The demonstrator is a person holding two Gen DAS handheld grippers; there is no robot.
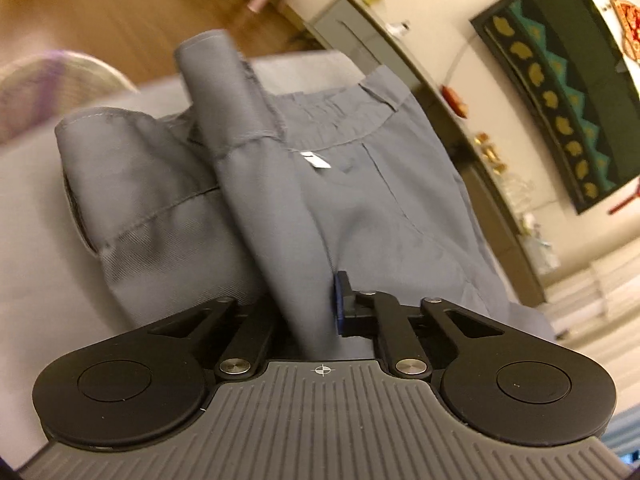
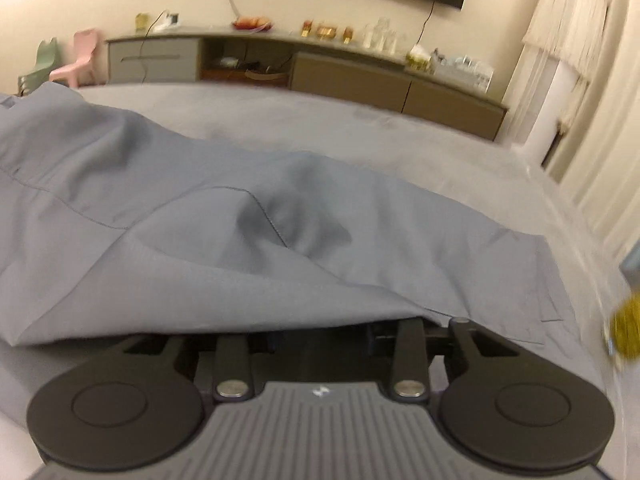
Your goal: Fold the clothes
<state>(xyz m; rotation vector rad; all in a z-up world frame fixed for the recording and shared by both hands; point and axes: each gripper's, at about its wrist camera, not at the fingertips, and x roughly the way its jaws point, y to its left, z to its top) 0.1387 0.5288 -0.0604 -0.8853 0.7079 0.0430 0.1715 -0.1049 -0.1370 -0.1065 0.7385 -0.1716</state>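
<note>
Grey trousers (image 1: 384,184) with an elastic waistband lie on a grey padded surface (image 1: 32,216) in the left wrist view. A raised fold of one leg (image 1: 256,184) runs down between the fingers of my left gripper (image 1: 316,316), which is shut on it. One blue-edged pad (image 1: 340,308) presses the fold from the right; the other finger is hidden behind the cloth. In the right wrist view the same grey cloth (image 2: 200,248) drapes over my right gripper (image 2: 320,334). Its fingertips are hidden under the hem, so their stance is not visible.
The grey surface (image 2: 360,120) stretches beyond the cloth to its far edge. Behind it a long low cabinet (image 2: 352,76) with bottles and ornaments runs along the wall. Pink and green small chairs (image 2: 80,64) stand at the left, curtains (image 2: 560,60) at the right. A blurred yellow object (image 2: 628,332) sits at the right edge.
</note>
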